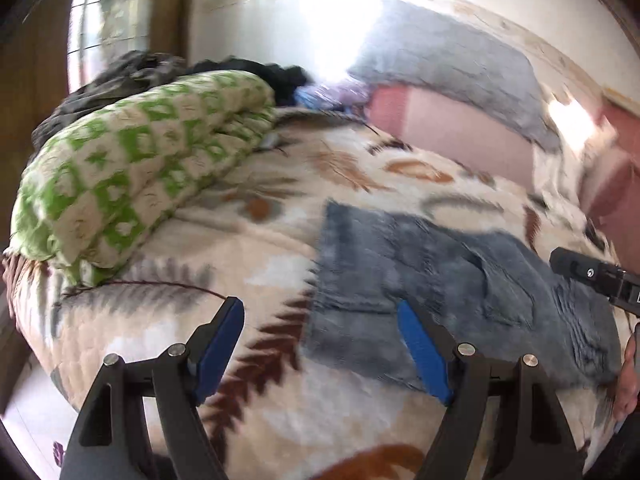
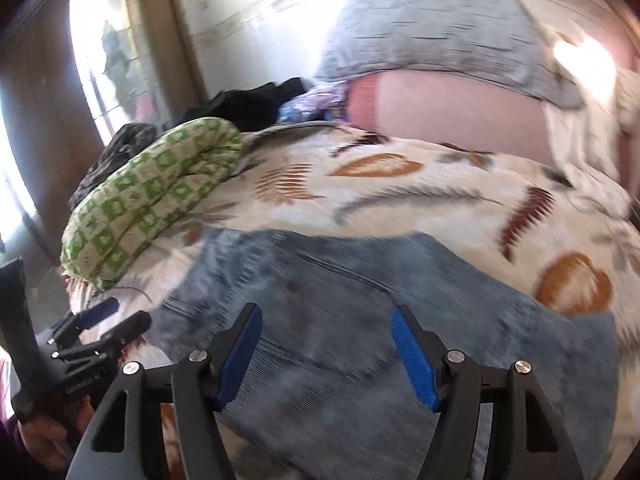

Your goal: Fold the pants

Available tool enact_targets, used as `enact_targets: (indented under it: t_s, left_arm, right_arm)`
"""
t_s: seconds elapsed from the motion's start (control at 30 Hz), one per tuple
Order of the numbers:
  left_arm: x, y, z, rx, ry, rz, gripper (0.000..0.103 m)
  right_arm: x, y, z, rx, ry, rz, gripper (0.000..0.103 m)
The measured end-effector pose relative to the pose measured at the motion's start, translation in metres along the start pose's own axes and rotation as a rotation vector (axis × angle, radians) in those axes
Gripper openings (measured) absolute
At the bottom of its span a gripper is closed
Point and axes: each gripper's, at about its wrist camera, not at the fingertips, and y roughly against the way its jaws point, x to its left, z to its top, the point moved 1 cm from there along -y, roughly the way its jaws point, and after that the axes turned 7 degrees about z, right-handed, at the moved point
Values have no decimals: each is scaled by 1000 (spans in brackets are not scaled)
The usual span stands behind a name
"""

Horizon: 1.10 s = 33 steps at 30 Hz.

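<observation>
Grey-blue denim pants (image 1: 440,276) lie folded flat on a cream leaf-print bedspread (image 1: 248,236). My left gripper (image 1: 320,312) hovers open above the pants' left edge, nothing between its blue pads. In the right wrist view the pants (image 2: 340,320) fill the lower middle, and my right gripper (image 2: 326,320) hangs open over them, holding nothing. The left gripper (image 2: 116,316) shows at the lower left of that view, held by a hand (image 2: 44,440). The right gripper's black body (image 1: 592,276) enters the left wrist view at its right edge.
A rolled green-and-cream quilt (image 1: 132,176) lies along the bed's left side, dark clothes (image 1: 168,68) heaped behind it. A grey pillow (image 2: 432,36) and pink sheet (image 2: 452,116) are at the head. A window (image 2: 108,52) and wooden frame stand left.
</observation>
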Motion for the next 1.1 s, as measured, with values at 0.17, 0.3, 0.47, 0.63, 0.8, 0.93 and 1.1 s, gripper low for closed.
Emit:
enact_targets:
  t_s: [0.17, 0.3, 0.47, 0.63, 0.8, 0.93, 1.1]
  left_arm:
    - [28, -8, 0, 7, 61, 21, 80]
    - [39, -7, -3, 13, 82, 24, 80]
    - [40, -5, -6, 21, 79, 1, 80]
    - [29, -3, -8, 18, 56, -69, 80]
    - [13, -10, -8, 50, 45, -119, 80]
    - [2, -12, -7, 50, 22, -140, 80]
    - [1, -24, -8, 96, 34, -162, 80]
  right_arm:
    - [32, -19, 12, -30, 0, 60, 71]
    - [50, -34, 5, -4, -9, 86, 71]
    - [67, -43, 4, 29, 29, 94, 71]
    - [83, -61, 28, 89, 96, 89, 71]
    - [100, -95, 57, 183, 157, 106, 71]
    - [114, -123, 73, 282, 244, 115, 72]
    - [129, -160, 86, 401, 323, 115, 72]
